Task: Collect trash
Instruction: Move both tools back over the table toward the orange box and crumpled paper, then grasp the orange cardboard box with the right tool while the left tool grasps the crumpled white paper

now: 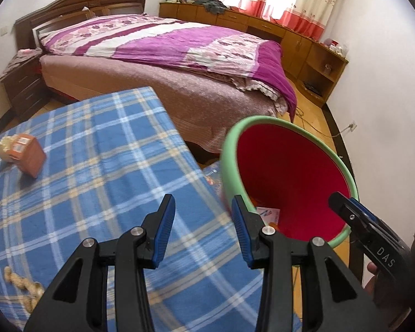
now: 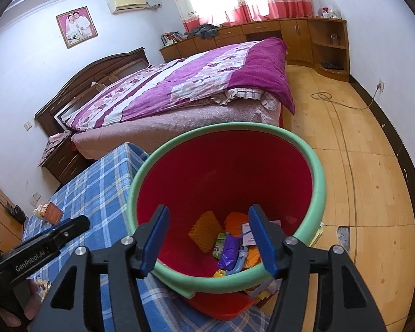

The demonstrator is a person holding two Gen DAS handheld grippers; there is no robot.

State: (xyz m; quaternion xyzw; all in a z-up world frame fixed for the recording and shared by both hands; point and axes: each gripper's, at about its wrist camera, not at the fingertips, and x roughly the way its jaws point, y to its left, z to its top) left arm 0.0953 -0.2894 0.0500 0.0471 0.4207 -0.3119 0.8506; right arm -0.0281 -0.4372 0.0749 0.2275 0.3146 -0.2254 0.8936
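Note:
A red bin with a green rim [image 2: 318,177] stands at the edge of the blue plaid table [image 1: 96,138]. At its bottom lie a yellow foam net [image 2: 204,229], a purple wrapper [image 2: 229,250] and other scraps. My right gripper [image 2: 209,213] hangs open above the bin's mouth with nothing between its fingers. My left gripper [image 1: 203,202] is open and empty over the table, just left of the bin's rim [image 1: 229,149]. An orange box [image 1: 27,155] with something pale beside it lies at the table's far left. Beige shell-like bits [image 1: 19,282] lie at the near left.
Beyond the table stands a bed with a purple quilt [image 1: 179,44]. A dark nightstand [image 1: 22,83] is left of it. Wooden cabinets [image 2: 290,33] line the window wall. A cable [image 2: 345,149] runs across the wooden floor to the right of the bin.

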